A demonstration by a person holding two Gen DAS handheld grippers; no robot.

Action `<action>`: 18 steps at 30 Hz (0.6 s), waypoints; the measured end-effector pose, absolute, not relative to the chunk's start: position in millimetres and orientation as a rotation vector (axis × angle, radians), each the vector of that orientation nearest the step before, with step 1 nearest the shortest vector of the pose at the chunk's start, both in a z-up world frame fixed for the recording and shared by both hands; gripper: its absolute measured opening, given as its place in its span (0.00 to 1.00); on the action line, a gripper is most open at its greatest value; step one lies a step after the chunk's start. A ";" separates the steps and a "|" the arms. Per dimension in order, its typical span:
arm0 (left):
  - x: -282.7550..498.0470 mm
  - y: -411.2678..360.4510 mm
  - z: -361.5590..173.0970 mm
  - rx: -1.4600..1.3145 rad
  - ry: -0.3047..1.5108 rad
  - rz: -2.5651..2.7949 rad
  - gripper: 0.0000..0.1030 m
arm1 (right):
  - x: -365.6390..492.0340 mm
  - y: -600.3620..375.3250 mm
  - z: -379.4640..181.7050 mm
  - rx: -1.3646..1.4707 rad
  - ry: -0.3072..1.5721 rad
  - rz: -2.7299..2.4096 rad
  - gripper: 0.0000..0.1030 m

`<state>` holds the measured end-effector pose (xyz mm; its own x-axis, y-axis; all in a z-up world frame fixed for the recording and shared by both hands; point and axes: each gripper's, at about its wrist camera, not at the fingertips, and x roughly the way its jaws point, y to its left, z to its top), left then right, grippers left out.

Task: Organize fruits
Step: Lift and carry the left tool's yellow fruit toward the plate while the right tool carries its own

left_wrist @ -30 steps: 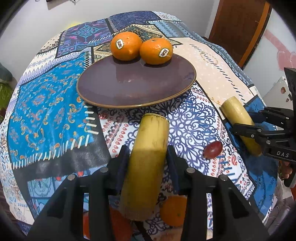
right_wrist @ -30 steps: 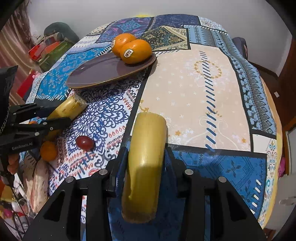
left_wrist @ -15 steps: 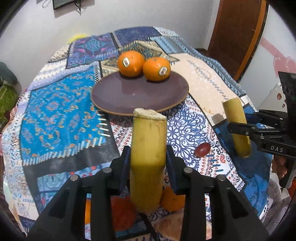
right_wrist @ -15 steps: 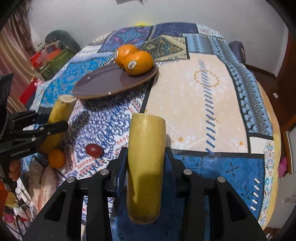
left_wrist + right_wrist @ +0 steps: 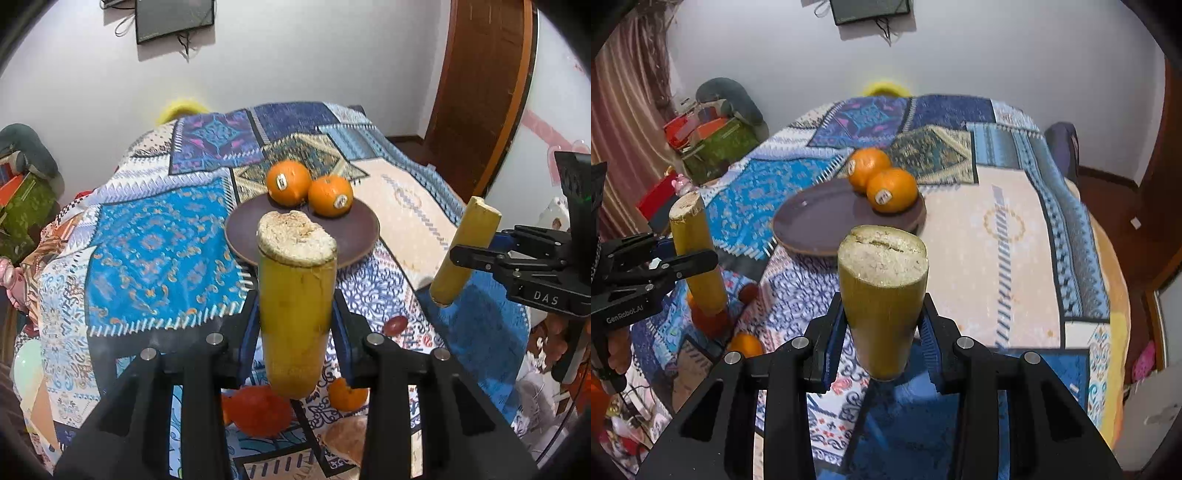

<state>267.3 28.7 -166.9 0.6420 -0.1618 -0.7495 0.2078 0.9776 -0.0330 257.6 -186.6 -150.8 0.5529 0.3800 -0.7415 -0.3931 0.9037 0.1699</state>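
1. Desk (image 5: 1015,229) under a patchwork cloth of blue, cream and purple panels.
2. Behind the desk, a plain white wall (image 5: 997,55) with a dark screen (image 5: 870,9) mounted high, cables dangling below.
3. Right of the desk, a brown wooden door (image 5: 484,88).
4. Left of the desk, a striped curtain (image 5: 631,110) and a heap of red and green boxes (image 5: 713,144).
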 end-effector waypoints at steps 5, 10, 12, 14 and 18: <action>271.6 35.5 -154.2 0.035 0.812 -0.200 0.35 | 265.0 -175.6 -134.7 -0.034 0.827 0.472 0.34; 281.8 41.7 -145.9 0.018 0.779 -0.191 0.35 | 276.1 -165.1 -123.2 -0.047 0.782 0.477 0.34; 287.7 44.0 -145.4 0.011 0.772 -0.184 0.35 | 282.1 -160.9 -121.3 -0.051 0.772 0.482 0.34; 294.6 46.8 -145.9 0.005 0.768 -0.179 0.35 | 287.4 -156.0 -120.6 -0.058 0.764 0.481 0.34; 309.0 52.0 -148.3 -0.010 0.766 -0.168 0.35 | 302.1 -146.0 -125.8 -0.069 0.767 0.487 0.34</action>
